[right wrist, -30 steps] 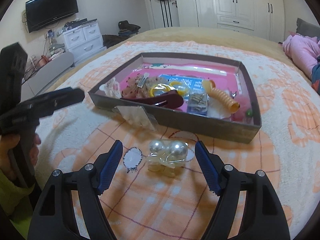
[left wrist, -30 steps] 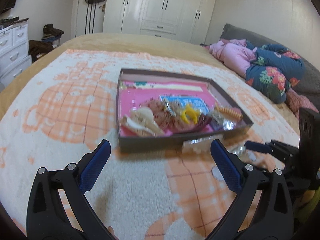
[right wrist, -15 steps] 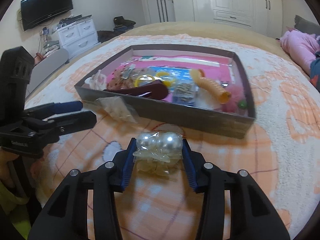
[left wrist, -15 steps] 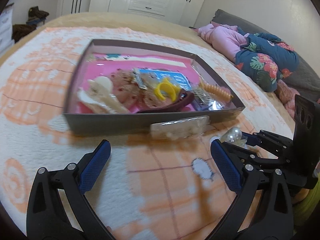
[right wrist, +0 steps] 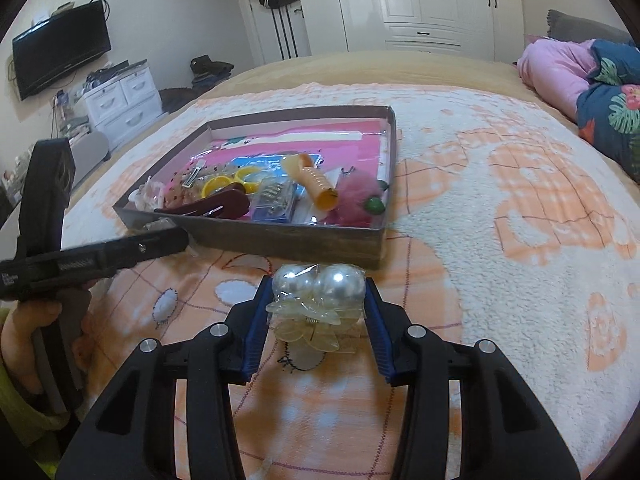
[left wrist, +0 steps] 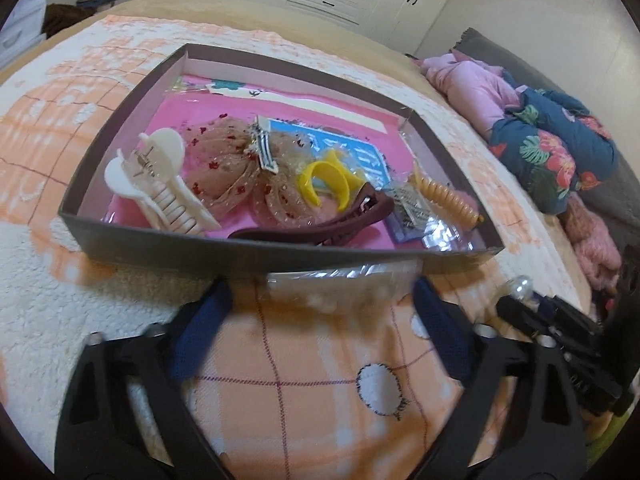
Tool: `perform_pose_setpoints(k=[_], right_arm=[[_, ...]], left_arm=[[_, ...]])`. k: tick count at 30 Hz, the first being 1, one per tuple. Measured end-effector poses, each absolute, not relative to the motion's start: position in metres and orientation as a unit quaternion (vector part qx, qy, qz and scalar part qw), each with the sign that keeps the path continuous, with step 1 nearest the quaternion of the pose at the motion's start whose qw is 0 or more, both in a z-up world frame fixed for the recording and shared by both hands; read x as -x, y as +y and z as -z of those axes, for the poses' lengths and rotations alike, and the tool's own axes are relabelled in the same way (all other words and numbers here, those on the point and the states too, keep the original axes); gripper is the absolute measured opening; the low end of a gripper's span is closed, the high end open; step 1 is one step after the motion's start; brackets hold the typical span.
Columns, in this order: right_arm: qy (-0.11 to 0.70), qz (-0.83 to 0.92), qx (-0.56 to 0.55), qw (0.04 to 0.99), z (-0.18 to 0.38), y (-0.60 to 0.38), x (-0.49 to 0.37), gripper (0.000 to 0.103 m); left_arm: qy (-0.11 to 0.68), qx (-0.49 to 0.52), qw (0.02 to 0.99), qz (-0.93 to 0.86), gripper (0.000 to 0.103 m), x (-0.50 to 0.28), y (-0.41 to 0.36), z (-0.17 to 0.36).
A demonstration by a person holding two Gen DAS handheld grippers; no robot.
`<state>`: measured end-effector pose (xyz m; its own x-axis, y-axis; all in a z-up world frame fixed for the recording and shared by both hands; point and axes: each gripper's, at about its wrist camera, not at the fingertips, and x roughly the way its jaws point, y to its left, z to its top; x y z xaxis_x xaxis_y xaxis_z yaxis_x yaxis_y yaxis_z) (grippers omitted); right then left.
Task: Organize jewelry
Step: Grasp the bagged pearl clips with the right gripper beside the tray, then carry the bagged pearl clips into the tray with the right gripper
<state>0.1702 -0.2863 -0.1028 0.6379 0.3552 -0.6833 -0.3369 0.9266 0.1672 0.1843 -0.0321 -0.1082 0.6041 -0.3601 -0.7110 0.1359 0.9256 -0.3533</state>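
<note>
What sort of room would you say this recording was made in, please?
Most likely a home bedroom: the work happens on a bed under a fleecy blanket, with white wardrobes behind, a wall-mounted television and folded bedding.

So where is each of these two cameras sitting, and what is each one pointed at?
Left wrist view: on the left claw, facing down at a clear packet against the tray; its closing fingers show, packet between them.
Right wrist view: on the right claw, clamped on a bagged pearl clip; its fingers, the left claw and a hand show.
Shared: tray, pearl clip, patterned blanket.
</note>
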Motion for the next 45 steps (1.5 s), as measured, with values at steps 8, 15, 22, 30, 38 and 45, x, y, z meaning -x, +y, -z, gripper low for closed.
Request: perform_pose_setpoints(k=[8, 15, 22, 30, 38, 45], right_arm=[[0.374, -0.209, -0.016, 0.903, 0.098, -0.278, -0.165, 0.042], [0.362, -0.218, -0.022, 0.906, 0.085, -0.275, -0.162, 0.042], [0.337, -0.223, -0.012, 0.915, 0.065, -0.27, -0.17, 0.042], [0.312, -0.221, 0.003, 0.924, 0.049, -0.259, -0.189, 0.042], [0.306, -0.216, 0.016, 0.927, 0.047, -0.242, -0.212, 0.042], [0.327, -0.217, 0.027, 0.919, 0.065, -0.222, -0.234, 0.042]], left_arm=[[0.416, 0.136, 0.882, 0.172, 0.054, -0.174, -0.028, 0.102], [0.39, 0.136, 0.891, 0.19, 0.054, -0.158, -0.026, 0.082], [0.343, 0.117, 0.915, 0.175, 0.054, -0.163, -0.016, 0.047], [0.328, 0.11, 0.925, 0.158, 0.054, -0.187, -0.007, 0.035], [0.331, 0.104, 0.926, 0.149, 0.054, -0.212, -0.003, 0.034], [0.349, 0.095, 0.921, 0.142, 0.054, -0.233, -0.002, 0.045]])
